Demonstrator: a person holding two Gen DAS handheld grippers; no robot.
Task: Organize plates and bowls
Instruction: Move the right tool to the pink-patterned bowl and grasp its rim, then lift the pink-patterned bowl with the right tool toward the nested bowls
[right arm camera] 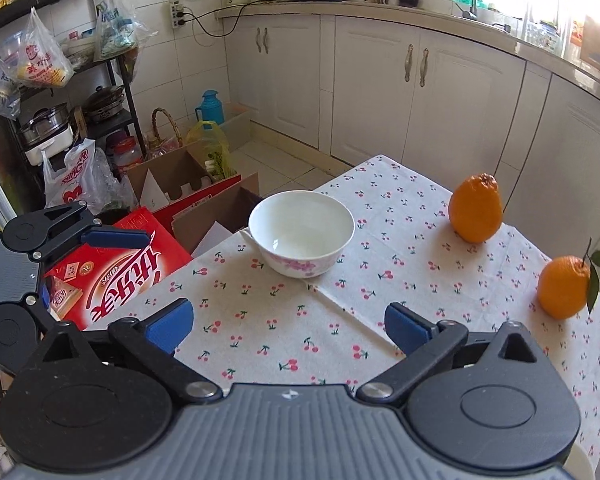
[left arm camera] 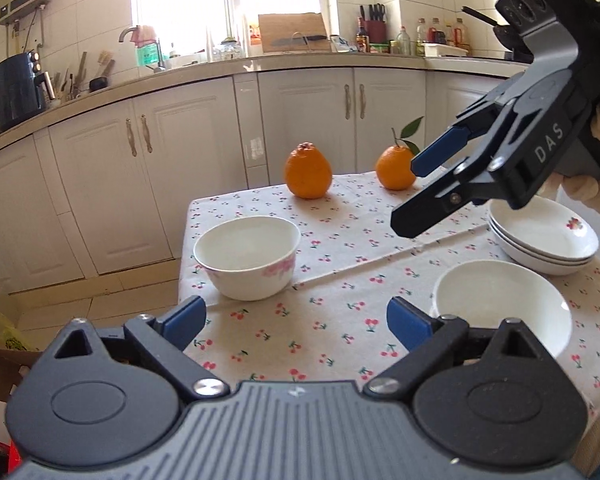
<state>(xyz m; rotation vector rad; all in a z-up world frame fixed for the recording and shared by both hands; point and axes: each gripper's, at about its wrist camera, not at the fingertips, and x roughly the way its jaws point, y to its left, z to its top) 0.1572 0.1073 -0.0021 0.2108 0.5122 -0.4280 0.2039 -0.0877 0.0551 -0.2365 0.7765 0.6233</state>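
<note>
Hovering above the cherry-print tablecloth (left arm camera: 340,240), the left gripper (left arm camera: 296,322) and the right gripper (right arm camera: 290,326) both stand with jaws wide apart, nothing between them. A flowered bowl (left arm camera: 247,258) sits near the table's left edge; a plain bowl (left arm camera: 504,304) rests just beside three stacked plates (left arm camera: 548,240). Two oranges (left arm camera: 308,176) stand behind.

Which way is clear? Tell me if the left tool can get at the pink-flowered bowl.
Probably yes. The left tool is open and empty, and only bare tablecloth lies between it and the pink-flowered bowl; the right tool hangs off to the side.
</note>
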